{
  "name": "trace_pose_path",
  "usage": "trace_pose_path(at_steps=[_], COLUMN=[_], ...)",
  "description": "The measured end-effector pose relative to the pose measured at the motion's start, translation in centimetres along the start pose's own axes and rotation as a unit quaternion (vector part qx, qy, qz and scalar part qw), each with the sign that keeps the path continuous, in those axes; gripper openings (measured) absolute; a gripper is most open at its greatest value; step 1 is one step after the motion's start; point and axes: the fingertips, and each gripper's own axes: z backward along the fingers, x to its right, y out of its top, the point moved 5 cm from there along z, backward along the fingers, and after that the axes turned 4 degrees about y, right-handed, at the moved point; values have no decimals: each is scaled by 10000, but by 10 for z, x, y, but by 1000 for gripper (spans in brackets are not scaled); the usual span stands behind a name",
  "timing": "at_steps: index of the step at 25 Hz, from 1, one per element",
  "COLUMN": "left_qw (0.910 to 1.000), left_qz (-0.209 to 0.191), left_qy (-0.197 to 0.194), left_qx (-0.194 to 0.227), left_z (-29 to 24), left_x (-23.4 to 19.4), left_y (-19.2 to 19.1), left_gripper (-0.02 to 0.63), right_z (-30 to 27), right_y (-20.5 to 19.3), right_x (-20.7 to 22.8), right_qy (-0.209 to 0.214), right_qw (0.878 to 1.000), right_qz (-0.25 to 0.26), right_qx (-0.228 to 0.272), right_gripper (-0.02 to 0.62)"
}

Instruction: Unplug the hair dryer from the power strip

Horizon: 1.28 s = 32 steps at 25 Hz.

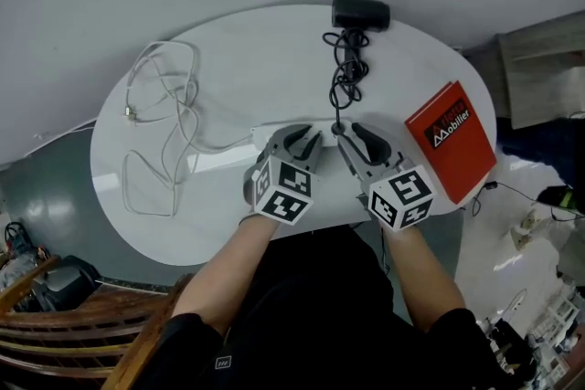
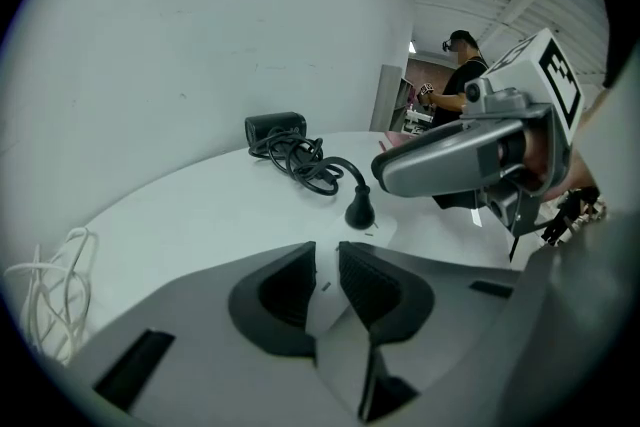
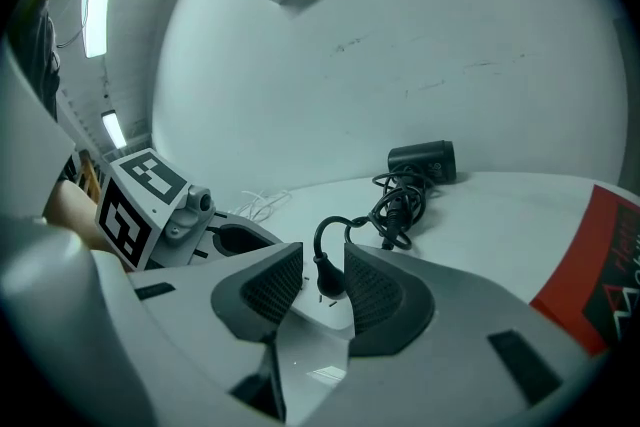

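Head view gives us a round white desk (image 1: 228, 50) with the black hair dryer (image 1: 361, 12) lying at its far edge. Its dark cord (image 1: 345, 73) is coiled in loops just in front of it. The cord ends in a plug (image 1: 336, 129) that stands seated in the right end of a white power strip (image 1: 265, 138) near the desk's middle.

Our left claw (image 2: 326, 250) has its jaws narrow, leaving only a slit. The power strip's white face shows through that slit, and we cannot tell whether the pads press on it or hang just over it.

Our right claw (image 3: 323, 255) is narrow too, with the plug between its jaws. The right pad appears to lie against the plug's body, while a thin sliver of white shows between the plug and the left pad. The two claws sit side by side at the power strip.

A loose white cable (image 1: 160, 119) sprawls over the desk's left half, and a red book (image 1: 452, 142) lies at its right edge.
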Motion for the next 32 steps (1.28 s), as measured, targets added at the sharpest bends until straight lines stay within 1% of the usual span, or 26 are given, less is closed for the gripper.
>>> trace_pose_path(at_steps=[4, 10, 14, 17, 23, 28, 32], left_qw=[9999, 9999, 9998, 9997, 9997, 9997, 9997], left_qz=[-102, -58, -107, -128, -141, -139, -149], left_qy=[54, -3, -22, -24, -35, -14, 21], left_qx=[46, 153, 185, 184, 186, 196, 206], left_z=[-1, 1, 0, 1, 1, 1, 1], left_x=[1, 0, 0, 0, 1, 1, 1], left_y=[-1, -2, -2, -2, -2, -2, -2], left_gripper=[81, 81, 78, 77, 77, 77, 77], right_z=[-6, -17, -25, -28, -35, -39, -38], right_y=[3, 2, -3, -6, -12, -12, -9], right_x=[-3, -3, -4, -4, -3, -4, -6], right_qy=[41, 17, -10, -150, -548, -700, -691], right_qw=[9999, 9992, 9982, 9967, 9880, 9855, 9848], right_qz=[103, 318, 455, 642, 1305, 1412, 1473], right_qx=[-83, -253, -382, -464, -620, -629, -610], right_gripper=[118, 124, 126, 126, 119, 114, 104])
